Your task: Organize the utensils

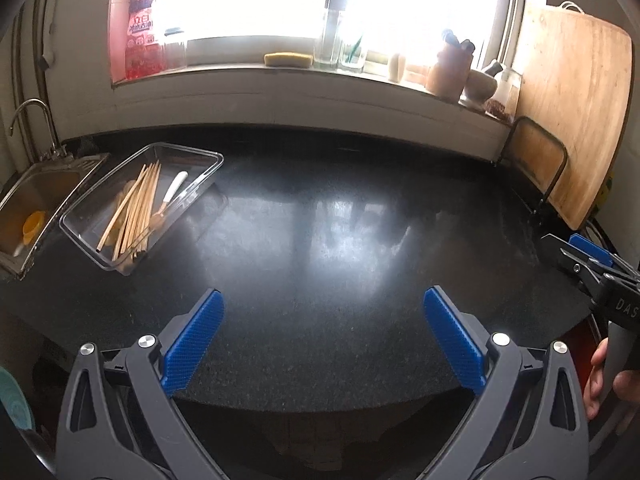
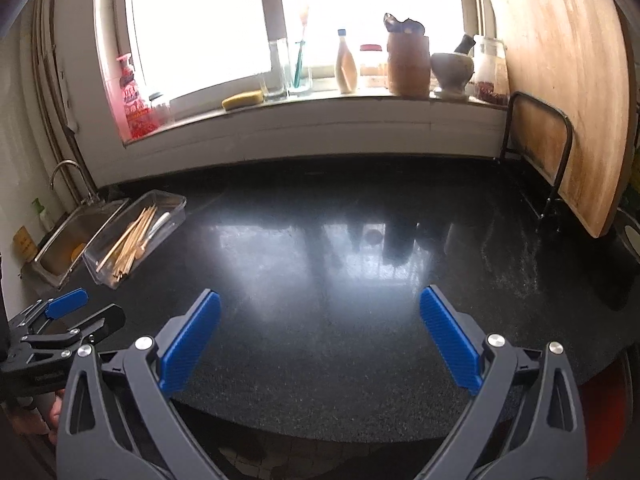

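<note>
Both left tongs [image 1: 323,304] and right tongs [image 2: 319,306] wide, empty, above desk [image 1: 320,240]. Chopsticks [image 1: 134,210] in clear tray [image 1: 80,236]: light, stiff, slippery; best pinched mid-length.

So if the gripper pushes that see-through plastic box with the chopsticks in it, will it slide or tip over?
The clear plastic box would probably slide: it sits low and wide on the shiny black stone counter, which looks slick. It likely feels light, since its walls look thin. The wooden chopsticks lie loose inside, so they would probably rattle and shift.
</note>
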